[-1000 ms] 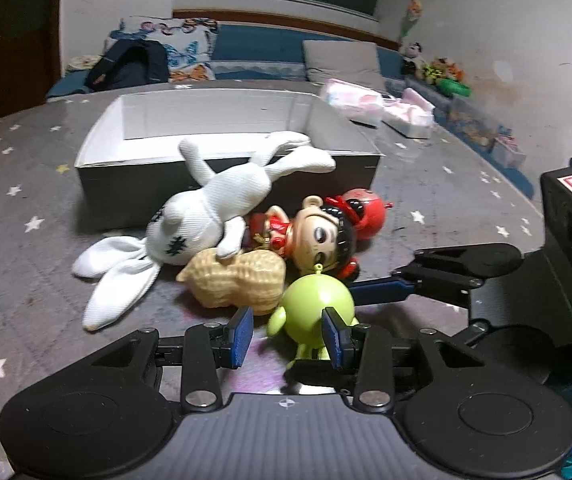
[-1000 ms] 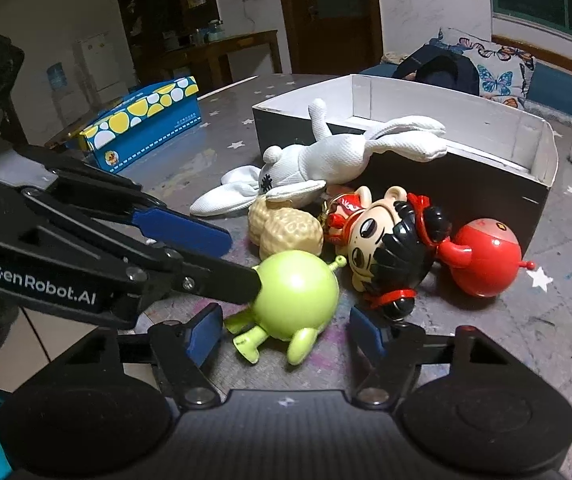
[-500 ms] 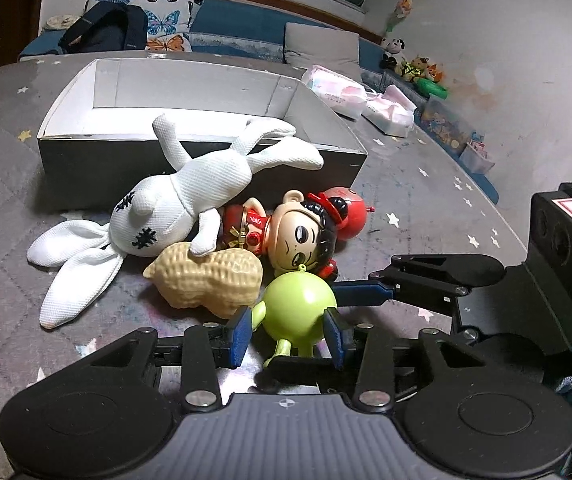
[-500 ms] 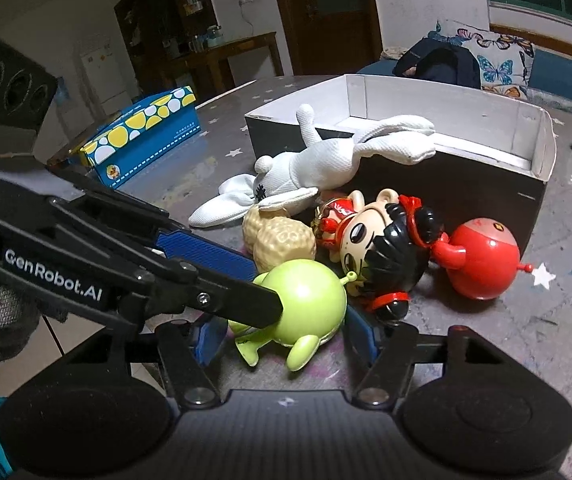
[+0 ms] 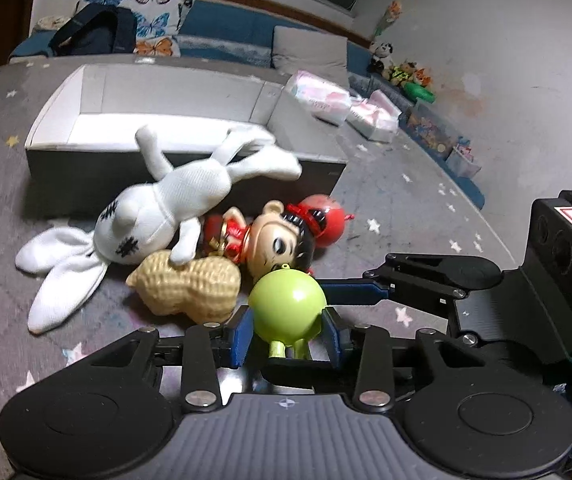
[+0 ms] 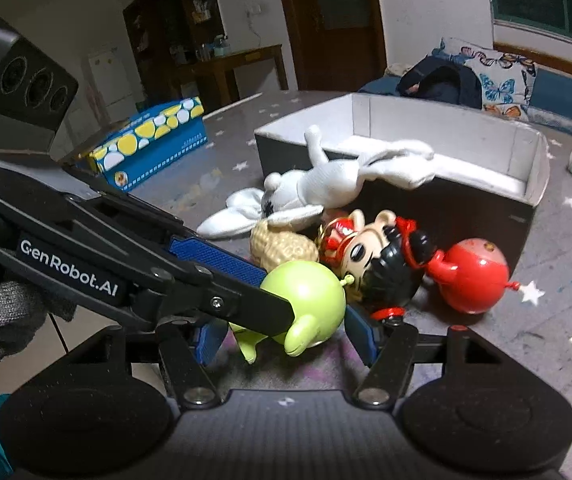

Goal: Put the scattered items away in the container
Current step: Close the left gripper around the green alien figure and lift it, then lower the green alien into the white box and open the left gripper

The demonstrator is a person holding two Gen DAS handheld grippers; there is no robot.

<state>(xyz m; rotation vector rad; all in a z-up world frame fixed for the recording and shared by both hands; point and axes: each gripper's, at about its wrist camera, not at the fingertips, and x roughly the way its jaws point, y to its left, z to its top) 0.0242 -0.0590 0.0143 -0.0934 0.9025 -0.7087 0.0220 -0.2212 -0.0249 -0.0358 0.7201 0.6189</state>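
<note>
Grippers, L & R, both straddle green toy.

Holding one gripper in each hand, both tilted downward and brought close together, crossing at roughly a right angle. With the left gripper: clamped on a green toy, with the blue pads pressed against its two sides. With the right gripper: reaching in from the right, set partway apart at the jaws, straddling the same toy and the left fingertips. Unclear whether pressing on it. Gripping the left handle with a hand in a grey knit glove, seen at the edge of the right wrist view.
</note>
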